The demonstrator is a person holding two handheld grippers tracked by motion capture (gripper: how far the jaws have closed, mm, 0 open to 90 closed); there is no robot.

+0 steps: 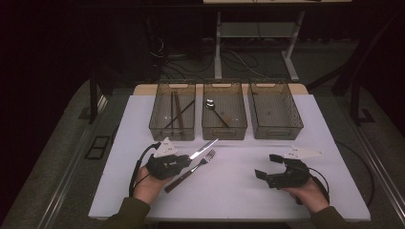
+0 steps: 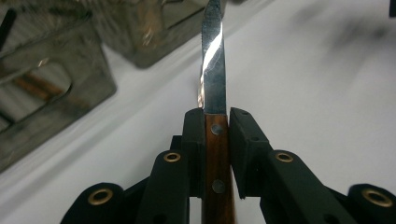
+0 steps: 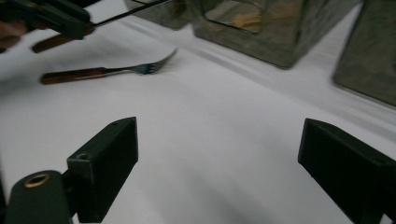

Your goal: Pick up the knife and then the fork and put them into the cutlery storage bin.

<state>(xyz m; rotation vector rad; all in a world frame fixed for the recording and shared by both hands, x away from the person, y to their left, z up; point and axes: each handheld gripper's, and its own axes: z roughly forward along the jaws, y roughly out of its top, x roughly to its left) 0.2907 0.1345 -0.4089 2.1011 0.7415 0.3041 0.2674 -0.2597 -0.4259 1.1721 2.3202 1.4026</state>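
above the white table [image 1: 239, 191], the left gripper [image 2: 217, 135] clamps a knife [image 2: 213, 70] by its wooden handle, blade pointing toward the middle bin [image 1: 224, 117]; a fork [image 1: 191, 170] lies just beside it, and the right gripper [image 3: 219, 154] stands apart, holding nothing.

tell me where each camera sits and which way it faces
High view: above the person's side, looking forward and down on the table; shows both hands, left gripper, right gripper.
Left gripper view: along its jaws clamping the knife.
Right gripper view: between open jaws, across the table.
Shared: the fork, bins.
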